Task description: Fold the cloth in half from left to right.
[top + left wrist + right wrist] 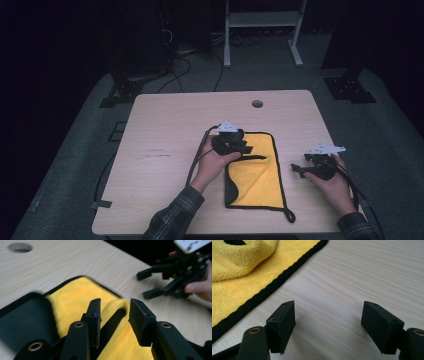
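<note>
Yellow cloth (260, 175) flat on table (165, 125), partly folded; left gripper (115, 312) agape over its fold, likely to pinch it, right gripper (328, 322) wide open beside cloth, waiting.

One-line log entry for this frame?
left gripper: open, over yellow cloth | right gripper: open, over bare table beside cloth | cloth partly folded

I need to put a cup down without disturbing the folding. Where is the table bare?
Bare wood lies left of the left gripper, and along the far edge beside the round hole. The middle is crowded: yellow cloth, with the right gripper close beside it.
</note>
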The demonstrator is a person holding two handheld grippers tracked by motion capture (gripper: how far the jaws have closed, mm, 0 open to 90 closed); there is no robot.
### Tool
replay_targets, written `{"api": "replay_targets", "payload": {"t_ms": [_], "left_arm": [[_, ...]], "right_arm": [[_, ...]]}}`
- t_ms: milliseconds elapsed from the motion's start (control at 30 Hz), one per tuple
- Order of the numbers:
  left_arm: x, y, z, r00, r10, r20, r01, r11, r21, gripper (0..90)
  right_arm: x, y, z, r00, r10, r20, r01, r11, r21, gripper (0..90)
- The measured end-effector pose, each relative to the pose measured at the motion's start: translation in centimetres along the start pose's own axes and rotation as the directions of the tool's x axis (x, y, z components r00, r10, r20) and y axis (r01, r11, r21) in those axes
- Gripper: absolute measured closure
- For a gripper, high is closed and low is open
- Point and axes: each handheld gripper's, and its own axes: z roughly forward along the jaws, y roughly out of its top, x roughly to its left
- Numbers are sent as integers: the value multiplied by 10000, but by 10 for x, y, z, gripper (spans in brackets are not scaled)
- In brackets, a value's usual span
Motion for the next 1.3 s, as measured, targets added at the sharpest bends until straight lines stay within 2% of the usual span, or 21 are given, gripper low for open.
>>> {"api": "replay_targets", "payload": {"t_ms": [200,233,333,433,567,700,800,867,967,1067,1167,1300], "left_arm": [[14,-22,-15,9975,-279,-643,292,9994,189,586],[19,-29,-18,9949,-397,-932,423,9988,257,586],[28,-38,-18,9886,-545,-1407,602,9975,367,586],[35,-43,-14,9839,-628,-1672,724,9960,516,584],[37,-47,-3,9833,-702,-1680,822,9944,658,580],[31,-51,4,9835,-328,-1778,529,9926,1096,594],[25,-52,4,9814,-61,-1918,306,9917,1251,651],[22,-54,2,9814,28,-1922,227,9912,1302,742],[19,-57,1,9825,-54,-1864,277,9927,1174,842],[18,-57,-1,9818,-4,-1902,259,9909,1317,858],[21,-61,-11,9832,-252,-1806,500,9897,1339,857],[27,-66,-23,9820,-410,-1845,662,9890,1325,856]], "right_arm": [[0,0,0,10000,9,2,-9,10000,-1,262],[0,0,0,10000,18,0,-18,10000,2,262],[0,0,0,10000,12,0,-12,10000,-2,262],[0,0,0,10000,10,0,-10,10000,2,262],[0,0,0,10000,18,-6,-18,10000,-1,262],[0,0,0,10000,42,-22,-42,10000,-5,262],[0,0,0,10000,59,-35,-60,10000,-9,262],[0,0,0,10000,53,-31,-53,10000,-5,262],[0,0,0,10000,36,-24,-36,10000,-12,261],[0,0,0,10000,33,-22,-33,10000,-9,261],[-1,0,-1,10000,63,-43,-63,10000,-11,261],[-1,-1,-1,10000,58,-47,-58,10000,-13,261]]}}
